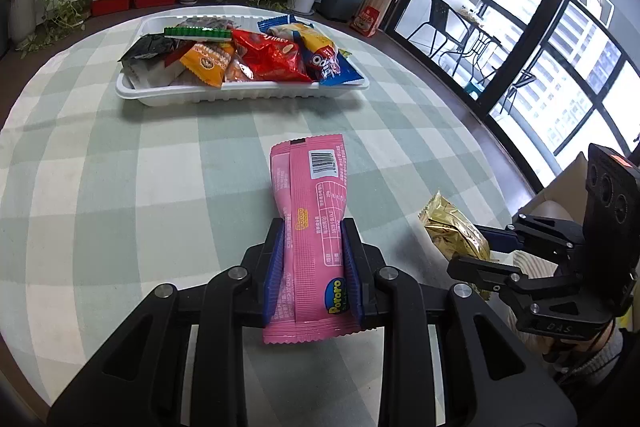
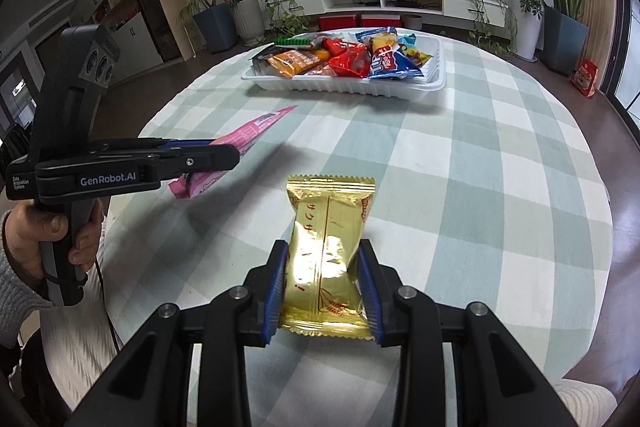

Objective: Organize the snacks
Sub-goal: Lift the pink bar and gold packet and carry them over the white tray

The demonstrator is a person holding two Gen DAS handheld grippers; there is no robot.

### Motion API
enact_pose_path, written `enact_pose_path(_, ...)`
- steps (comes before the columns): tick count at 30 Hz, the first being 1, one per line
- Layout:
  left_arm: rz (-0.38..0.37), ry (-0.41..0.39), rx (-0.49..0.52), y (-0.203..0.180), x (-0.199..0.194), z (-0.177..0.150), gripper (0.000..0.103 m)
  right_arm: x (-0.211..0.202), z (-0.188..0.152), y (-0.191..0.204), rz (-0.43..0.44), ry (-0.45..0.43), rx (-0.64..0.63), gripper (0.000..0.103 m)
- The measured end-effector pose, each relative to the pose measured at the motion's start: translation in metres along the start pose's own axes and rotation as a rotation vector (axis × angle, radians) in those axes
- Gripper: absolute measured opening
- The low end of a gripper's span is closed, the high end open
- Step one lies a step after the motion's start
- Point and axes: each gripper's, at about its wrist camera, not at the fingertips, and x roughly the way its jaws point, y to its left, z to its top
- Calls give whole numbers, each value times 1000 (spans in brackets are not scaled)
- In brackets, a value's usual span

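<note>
Left gripper (image 1: 313, 267) pinching pink snack pack (image 1: 310, 227), right gripper (image 2: 324, 285) pinching gold snack pack (image 2: 330, 259), both above table's (image 1: 120, 187) near edge, far from tray (image 1: 240, 93); could slip out if squeezed loosely.

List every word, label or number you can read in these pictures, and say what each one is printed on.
"Pororo": pink snack packet, clamped in the left gripper.
"GenRobot.AI": side of the left gripper, right wrist view.
"Data Acquisition System": same gripper, small print.
"DAS": body of the right gripper, faint.
Red Japanese characters, roughly "サクサ": gold snack packet, clamped in the right gripper.
Barcode and table on the pink packet, and wrappers in the white tray: too small or crumpled to read.
</note>
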Motion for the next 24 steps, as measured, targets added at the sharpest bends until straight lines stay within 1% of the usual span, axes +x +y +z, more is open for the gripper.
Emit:
enact_pose_path(5,5,-21,-4,3,-7,12,25,0,11,-3,11,-10,1,37)
enact_pose_path(11,15,-52,-13,11,-14,33,25,4,35,-11,37,-28,15,37)
enact_pose_path(17,21,-78,-33,25,-20,61,25,10,67,-21,54,-53,30,37)
enact_pose_path(24,22,-96,-57,40,-11,99,25,24,107,-38,58,-79,50,37)
